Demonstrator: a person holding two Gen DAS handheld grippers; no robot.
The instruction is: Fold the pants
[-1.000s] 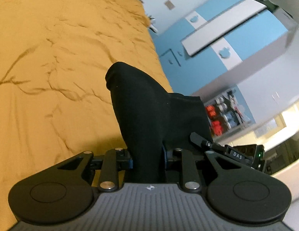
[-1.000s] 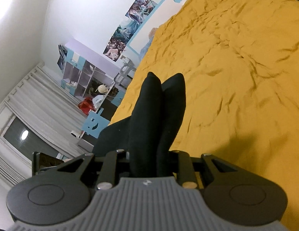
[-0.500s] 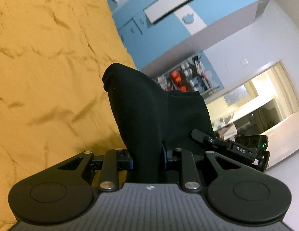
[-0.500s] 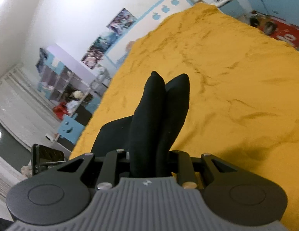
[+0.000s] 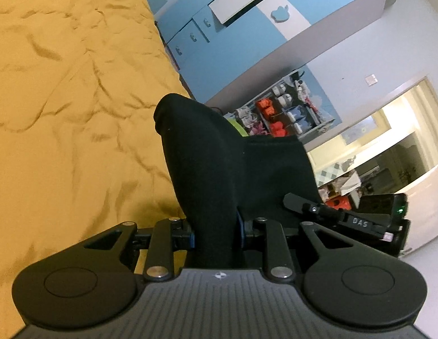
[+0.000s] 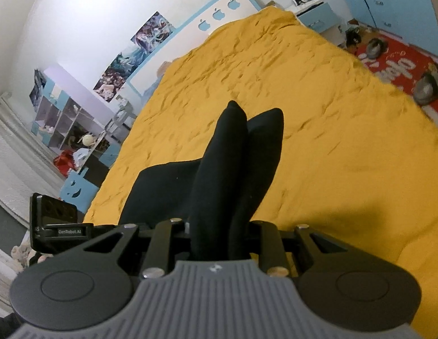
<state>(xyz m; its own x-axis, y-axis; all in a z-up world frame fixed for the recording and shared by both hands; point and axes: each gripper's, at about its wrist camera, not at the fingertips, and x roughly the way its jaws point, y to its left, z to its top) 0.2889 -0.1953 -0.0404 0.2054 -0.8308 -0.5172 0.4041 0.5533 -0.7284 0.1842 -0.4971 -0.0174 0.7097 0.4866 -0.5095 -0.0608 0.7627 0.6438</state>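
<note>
- Bedroom, mid-fold: black pants (image 5: 219,163) held up off the yellow bedspread (image 5: 63,113), bunched cloth sticking out past both tools.
- L gripper (image 5: 216,234): jaws closed together on a thick wad of the pants; blue pad just visible beside the cloth.
- R gripper (image 6: 219,234): jaws likewise clamped on pants (image 6: 233,169), two rounded folds of fabric poking forward side by side.
- R gripper's body shows at the lower right of the left wrist view, so both tools are near each other, approx. over the bed's foot edge.
- A flat span of cloth runs between the two grips; rest of the garment is hidden below the tools, so can't tell how it hangs.
- Progress, as a judgement: pants picked up and gathered, prob. doubled once; nothing laid on the bed yet.
- Left to do: lay cloth on the bedspread, smooth, make remaining folds, let go.
</note>
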